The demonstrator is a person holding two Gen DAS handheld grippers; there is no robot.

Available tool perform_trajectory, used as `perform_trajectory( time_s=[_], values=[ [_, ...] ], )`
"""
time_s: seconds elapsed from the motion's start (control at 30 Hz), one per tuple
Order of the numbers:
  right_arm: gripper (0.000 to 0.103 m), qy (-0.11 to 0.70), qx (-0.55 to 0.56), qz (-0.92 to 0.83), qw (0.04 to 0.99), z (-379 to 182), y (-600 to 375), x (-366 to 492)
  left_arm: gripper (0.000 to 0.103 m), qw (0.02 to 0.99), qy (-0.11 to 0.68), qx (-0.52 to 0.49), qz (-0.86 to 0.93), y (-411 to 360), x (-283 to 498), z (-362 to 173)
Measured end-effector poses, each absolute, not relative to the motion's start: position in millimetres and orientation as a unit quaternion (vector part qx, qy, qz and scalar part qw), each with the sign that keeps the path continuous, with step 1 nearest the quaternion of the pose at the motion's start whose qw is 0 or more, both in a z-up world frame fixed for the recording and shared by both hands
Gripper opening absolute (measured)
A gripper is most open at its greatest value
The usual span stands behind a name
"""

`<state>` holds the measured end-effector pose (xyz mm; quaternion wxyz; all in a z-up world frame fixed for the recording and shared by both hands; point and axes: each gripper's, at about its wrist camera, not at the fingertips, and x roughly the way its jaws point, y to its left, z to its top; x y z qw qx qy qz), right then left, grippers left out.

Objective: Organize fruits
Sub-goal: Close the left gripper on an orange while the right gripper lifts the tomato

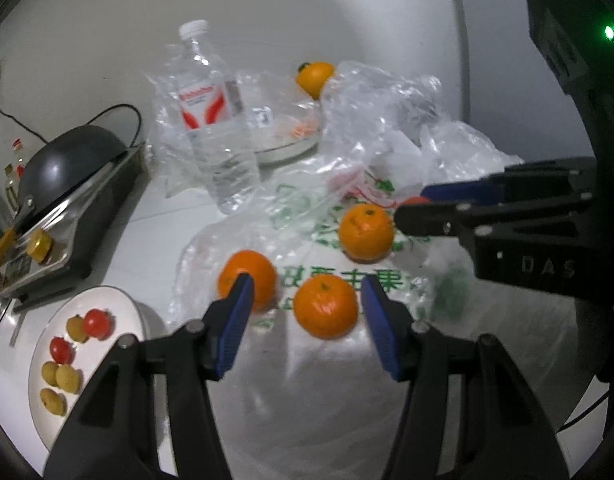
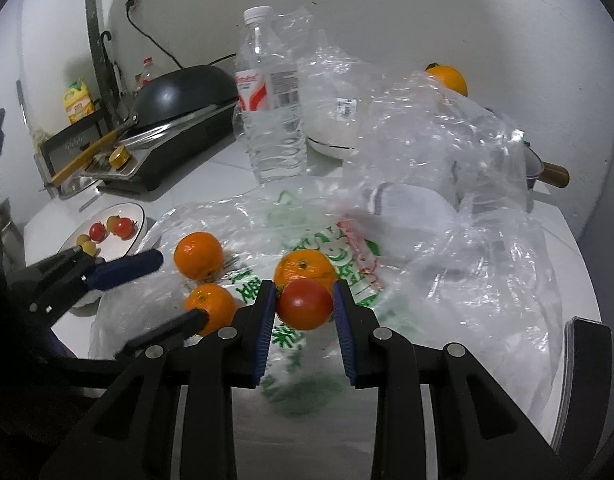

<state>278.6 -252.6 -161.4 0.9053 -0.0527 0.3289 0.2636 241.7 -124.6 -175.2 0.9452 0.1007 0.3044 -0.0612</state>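
Three oranges lie on a printed plastic bag (image 1: 339, 280). My left gripper (image 1: 307, 304) is open, its fingers on either side of the nearest orange (image 1: 325, 306), apart from it. A second orange (image 1: 247, 278) sits behind the left finger, a third (image 1: 365, 232) farther back. My right gripper (image 2: 303, 306) is shut on a red tomato (image 2: 304, 304), held just in front of an orange (image 2: 305, 270). A white plate (image 1: 107, 300) at the left holds small red tomatoes and yellowish fruits; it also shows in the right wrist view (image 2: 127, 212).
A water bottle (image 1: 217, 128) stands behind the bag. Crumpled clear bags (image 2: 439, 140) cover a bowl (image 1: 283, 148) and a pot with a wooden handle (image 2: 547, 172). Another orange (image 1: 315, 76) sits at the back. A stove with a black wok (image 2: 179, 92) is at the left.
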Motion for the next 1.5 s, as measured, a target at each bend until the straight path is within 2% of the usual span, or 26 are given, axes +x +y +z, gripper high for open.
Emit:
perform_trajectory(
  time_s=[0.43,0.5,0.63,1.0,1.5],
  values=[
    [0.031,0.325,-0.032,0.269,0.906,-164.3,-268.8,283.4,0.056,0.923,0.366,0.092,-0.072,-130.1,267.1,-189.0],
    [0.031,0.325,-0.032,0.271,0.906,-164.6,-269.2,283.1,0.046,0.921,0.370,0.093,-0.074,-130.8,268.4,-190.8],
    [0.031,0.323,-0.032,0.274,0.905,-164.0,-268.4,281.2,0.042,0.920,0.375,0.083,-0.080,-128.9,271.6,-192.7],
    [0.031,0.313,-0.043,0.273,0.909,-153.3,-261.8,269.0,0.041,0.932,0.347,0.082,-0.073,-123.5,258.0,-184.9],
    [0.031,0.287,-0.064,0.268,0.917,-129.2,-239.7,239.3,0.041,0.957,0.279,0.055,-0.066,-100.7,220.1,-148.5]
  ],
)
